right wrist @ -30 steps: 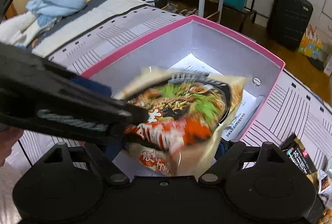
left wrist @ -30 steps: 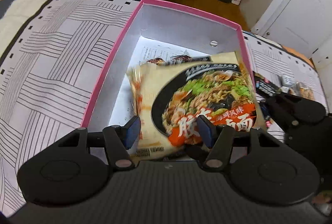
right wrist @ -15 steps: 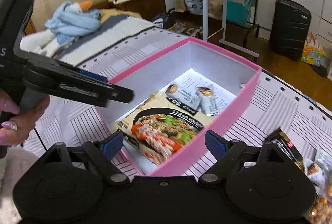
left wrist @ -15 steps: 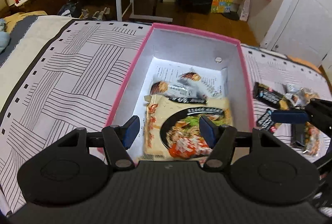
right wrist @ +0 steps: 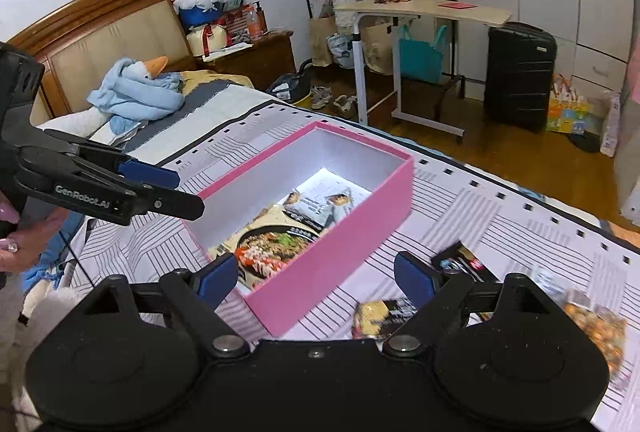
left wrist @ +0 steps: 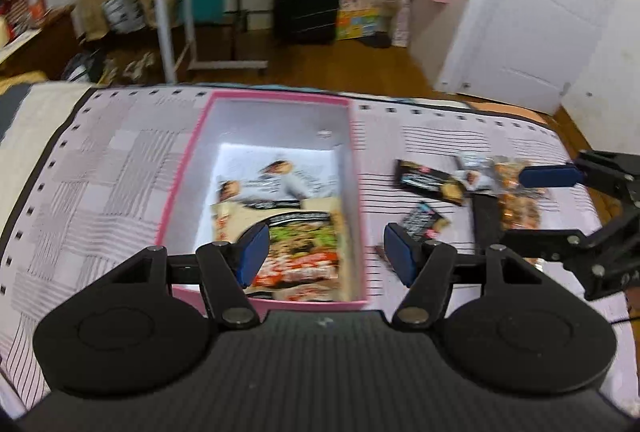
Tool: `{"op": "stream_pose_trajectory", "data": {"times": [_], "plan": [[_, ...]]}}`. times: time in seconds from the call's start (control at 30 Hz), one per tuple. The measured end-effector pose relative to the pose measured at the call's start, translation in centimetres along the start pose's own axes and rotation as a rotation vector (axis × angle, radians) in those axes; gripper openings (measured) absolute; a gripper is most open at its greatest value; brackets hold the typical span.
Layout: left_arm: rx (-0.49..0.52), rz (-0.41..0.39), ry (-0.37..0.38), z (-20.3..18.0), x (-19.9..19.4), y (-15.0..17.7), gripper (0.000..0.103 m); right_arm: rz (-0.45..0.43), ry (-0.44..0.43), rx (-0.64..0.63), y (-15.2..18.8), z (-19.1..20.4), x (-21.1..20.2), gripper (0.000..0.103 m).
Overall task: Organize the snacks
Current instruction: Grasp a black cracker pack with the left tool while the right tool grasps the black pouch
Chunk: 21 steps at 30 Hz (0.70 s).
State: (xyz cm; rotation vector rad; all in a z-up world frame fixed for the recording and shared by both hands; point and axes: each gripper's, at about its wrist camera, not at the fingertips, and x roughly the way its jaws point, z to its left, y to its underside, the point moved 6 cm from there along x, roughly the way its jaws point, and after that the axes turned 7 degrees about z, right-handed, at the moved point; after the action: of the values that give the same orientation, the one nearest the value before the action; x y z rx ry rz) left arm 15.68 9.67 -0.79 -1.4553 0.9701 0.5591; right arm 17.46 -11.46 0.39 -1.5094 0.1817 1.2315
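A pink box (left wrist: 176, 192) with a white inside lies on the striped bedcover. Flat inside it, at the near end, is an instant noodle packet (left wrist: 304, 248) with two small packets (left wrist: 276, 176) beyond it. My left gripper (left wrist: 326, 254) hovers open and empty above the box's near end. In the right wrist view the box (right wrist: 340, 252) and noodle packet (right wrist: 272, 244) are ahead, and my right gripper (right wrist: 316, 276) stands wide open and empty over the box's near corner. The left gripper (right wrist: 176, 188) shows at the left, held by a hand (right wrist: 28, 236). Loose snacks (left wrist: 430, 180) lie right of the box.
More packets lie on the bedcover: a dark one (right wrist: 460, 264), a yellow-black one (right wrist: 384, 316) and a bag of nuts (right wrist: 596, 324). A blue plush bundle (right wrist: 136, 88) sits near the headboard. Beyond the bed stand a rolling table (right wrist: 424, 12) and a black suitcase (right wrist: 516, 72).
A second ago the noodle packet was between both grippers above the box; it now lies in the box. Both grippers have let go, risen and drawn back.
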Motion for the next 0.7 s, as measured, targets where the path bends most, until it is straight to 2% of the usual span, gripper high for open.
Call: {"op": "stream_pose_trajectory", "data": {"times": [0.17, 0.23, 0.3, 0.37, 0.53, 0.7], "plan": [[0.075, -0.006, 0.068, -3.9, 0.3, 0.0, 0.062, -0.024, 0.063, 0.022, 1.2, -2.0, -2.1, 0.083], [0.107, -0.001, 0.098, -5.4, 1.1, -0.1, 0.061, -0.034, 0.090, 0.043, 1.7, -3.0, -2.5, 0.075], [0.140, 0.013, 0.128, -6.8, 2.2, -0.1, 0.059, -0.034, 0.115, 0.074, 2.2, -4.3, -2.6, 0.063], [0.173, 0.032, 0.147, -8.1, 3.4, -0.2, 0.058, -0.030, 0.122, 0.104, 3.0, -5.4, -2.4, 0.059], [0.230, 0.064, 0.217, -11.1, 6.5, -0.9, 0.054, -0.013, 0.156, 0.168, 4.5, -8.1, -0.8, 0.057], [0.244, 0.092, 0.233, -13.1, 11.3, -1.2, 0.054, 0.040, 0.200, 0.263, 7.1, -11.8, 2.6, 0.057]]}}
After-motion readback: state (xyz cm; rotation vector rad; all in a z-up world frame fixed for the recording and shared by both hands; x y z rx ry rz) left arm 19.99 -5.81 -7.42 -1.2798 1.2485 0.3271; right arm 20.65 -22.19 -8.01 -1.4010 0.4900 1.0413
